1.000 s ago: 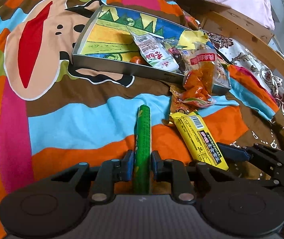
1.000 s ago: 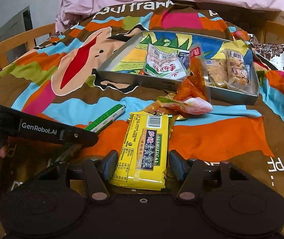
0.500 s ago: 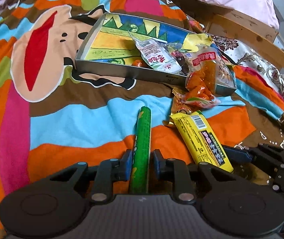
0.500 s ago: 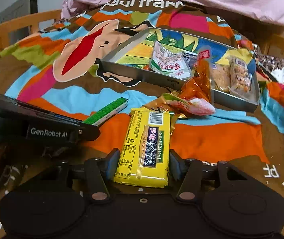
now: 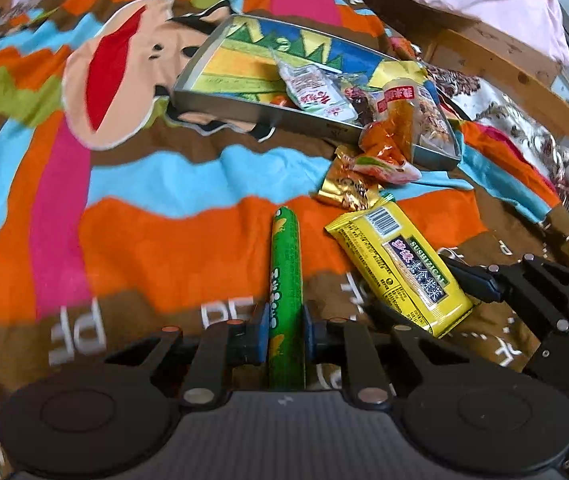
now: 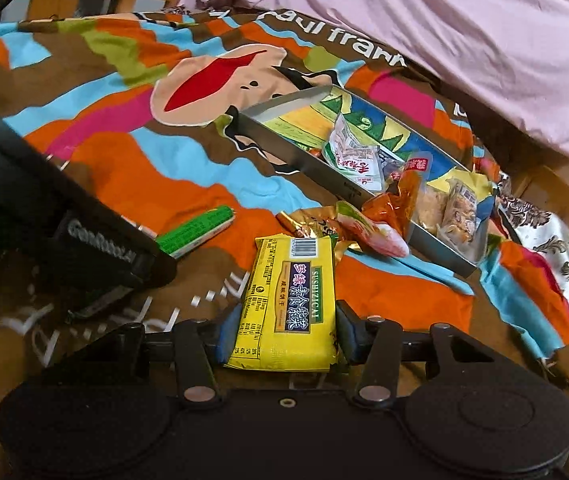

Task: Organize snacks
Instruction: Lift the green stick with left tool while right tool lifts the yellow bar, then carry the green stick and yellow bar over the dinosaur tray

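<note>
Snacks lie scattered on a bed covered by a bright cartoon-print blanket (image 5: 156, 248), with a shallow metal tray (image 5: 244, 114) resting on it farther from both cameras. The left claw (image 5: 285, 334) is clamped on a green stick snack (image 5: 285, 264), its blue pads pressing the wrapper from both sides near the snack's near end, the rest pointing away toward the tray. Just to its right in the left wrist view, a yellow biscuit packet (image 5: 400, 268) lies slanted, its near end between the fingers of the right claw (image 6: 282, 338). In the right wrist view that claw's jaws are closing, and the pads sit against both long edges of the packet, whose printed label faces up.

Beyond the yellow packet, a crumpled gold wrapper (image 5: 348, 190) and a pink-and-green sachet (image 5: 384, 166) lie on the blanket just in front of the tray. An orange snack bag (image 5: 394, 128) hangs over the tray's near rim, partly inside and partly out. Inside the tray, a white pouch with red print (image 5: 316, 94) and clear packs of brown pieces (image 6: 458, 212) crowd the right-hand end, while the left end shows only the tray's colourful printed floor. A pink quilt (image 6: 464, 36) lies bunched behind the tray, and a wooden bed frame (image 5: 524, 80) runs along the right side.
</note>
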